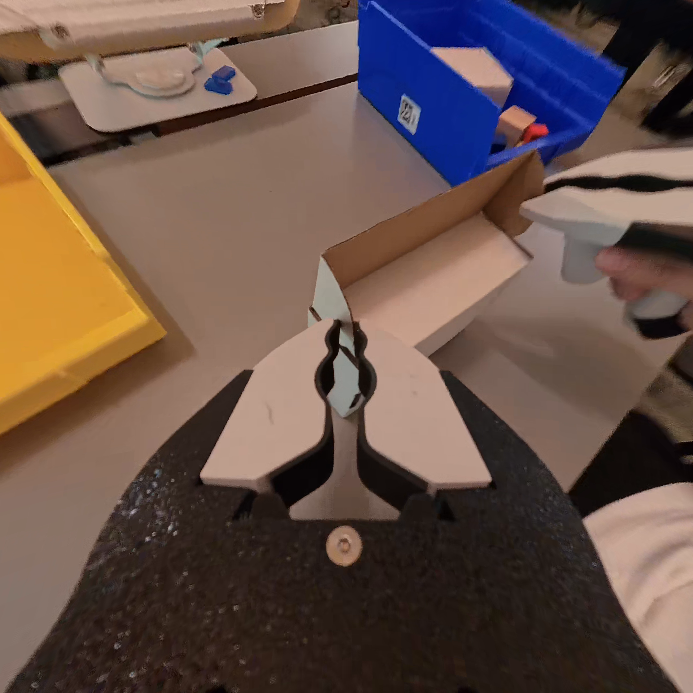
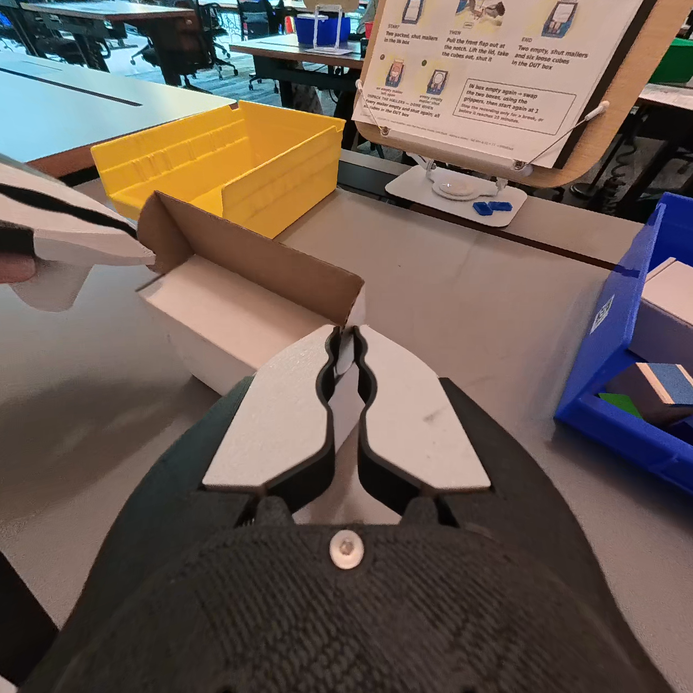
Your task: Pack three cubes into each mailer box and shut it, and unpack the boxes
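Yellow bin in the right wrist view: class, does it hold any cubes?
No, the yellow bin shows only its bare floor and divider, while the mailer box sits in front of it on the table.

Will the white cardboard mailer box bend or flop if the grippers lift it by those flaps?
The white cardboard mailer box probably feels light: it is thin board. Its brown-lined front flap may bend at the folds, since each hand-held gripper, left and right, pinches only a thin side flap. The body likely stays stiff.
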The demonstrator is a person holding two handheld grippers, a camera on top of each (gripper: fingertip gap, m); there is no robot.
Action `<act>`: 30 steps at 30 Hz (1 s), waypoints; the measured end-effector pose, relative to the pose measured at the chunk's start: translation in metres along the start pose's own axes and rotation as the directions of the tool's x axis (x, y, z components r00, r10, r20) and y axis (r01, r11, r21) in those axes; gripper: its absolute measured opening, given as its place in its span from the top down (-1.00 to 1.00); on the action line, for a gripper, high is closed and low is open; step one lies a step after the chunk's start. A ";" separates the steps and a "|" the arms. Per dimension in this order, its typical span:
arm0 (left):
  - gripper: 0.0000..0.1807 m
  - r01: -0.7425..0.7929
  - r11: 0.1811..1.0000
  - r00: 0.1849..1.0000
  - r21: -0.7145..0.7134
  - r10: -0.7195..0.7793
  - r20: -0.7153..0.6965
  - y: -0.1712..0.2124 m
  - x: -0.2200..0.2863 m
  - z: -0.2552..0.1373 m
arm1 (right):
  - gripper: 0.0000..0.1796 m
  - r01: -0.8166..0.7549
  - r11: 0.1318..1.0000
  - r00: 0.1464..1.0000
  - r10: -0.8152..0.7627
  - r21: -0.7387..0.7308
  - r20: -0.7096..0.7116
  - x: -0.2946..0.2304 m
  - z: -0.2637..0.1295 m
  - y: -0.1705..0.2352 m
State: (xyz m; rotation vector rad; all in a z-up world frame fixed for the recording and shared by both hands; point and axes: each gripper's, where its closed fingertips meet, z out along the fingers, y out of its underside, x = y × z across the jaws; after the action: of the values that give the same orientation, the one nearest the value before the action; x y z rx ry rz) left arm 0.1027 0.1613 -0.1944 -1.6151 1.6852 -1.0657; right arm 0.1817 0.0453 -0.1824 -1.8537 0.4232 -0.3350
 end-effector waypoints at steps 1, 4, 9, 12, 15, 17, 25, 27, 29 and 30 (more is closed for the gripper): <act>0.93 0.058 0.998 0.998 0.011 -0.057 -0.037 -0.001 0.002 0.001 | 0.93 -0.020 1.000 1.000 0.020 0.004 0.000 0.000 0.000 -0.001; 0.93 0.162 0.986 0.984 0.029 -0.159 -0.083 -0.003 -0.001 0.002 | 0.91 -0.093 0.995 0.996 0.092 0.031 0.023 -0.002 -0.001 -0.007; 0.93 0.148 0.989 0.984 0.014 -0.145 -0.106 0.000 -0.003 -0.001 | 0.91 -0.142 0.989 0.988 0.140 0.039 0.059 -0.004 0.000 -0.010; 0.93 0.075 0.997 0.994 -0.005 -0.075 -0.076 0.002 0.000 -0.001 | 0.92 -0.147 0.989 0.988 0.146 0.020 0.055 -0.001 0.001 -0.003; 0.92 0.016 1.000 1.000 -0.027 -0.016 -0.017 0.003 0.002 0.001 | 0.91 -0.166 0.986 0.984 0.164 0.016 0.075 -0.001 0.002 0.000; 0.92 -0.022 0.999 1.000 -0.039 0.023 0.016 0.004 0.002 0.000 | 0.92 -0.178 0.984 0.981 0.176 0.016 0.084 -0.001 0.002 0.001; 0.92 -0.093 0.993 0.995 -0.071 0.096 0.040 0.008 0.003 0.000 | 0.93 -0.113 0.994 0.992 0.113 -0.004 0.054 -0.001 0.001 0.004; 0.92 -0.095 0.992 0.995 -0.080 0.097 0.021 0.010 0.004 -0.001 | 0.93 -0.054 0.998 0.998 0.055 -0.018 0.028 0.000 0.001 0.006; 0.92 -0.100 0.991 0.995 -0.087 0.101 0.009 0.011 0.005 -0.001 | 0.94 0.008 0.999 1.000 -0.008 -0.032 -0.006 0.000 0.001 0.008; 0.91 -0.105 0.990 0.994 -0.093 0.106 0.004 0.013 0.005 -0.001 | 0.94 0.040 0.998 0.999 -0.041 -0.044 -0.023 0.001 0.002 0.010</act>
State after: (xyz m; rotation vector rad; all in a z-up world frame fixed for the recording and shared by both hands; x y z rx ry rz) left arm 0.0947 0.1558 -0.2040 -1.5655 1.8170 -0.9400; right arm 0.1821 0.0435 -0.1925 -1.9045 0.4129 -0.3781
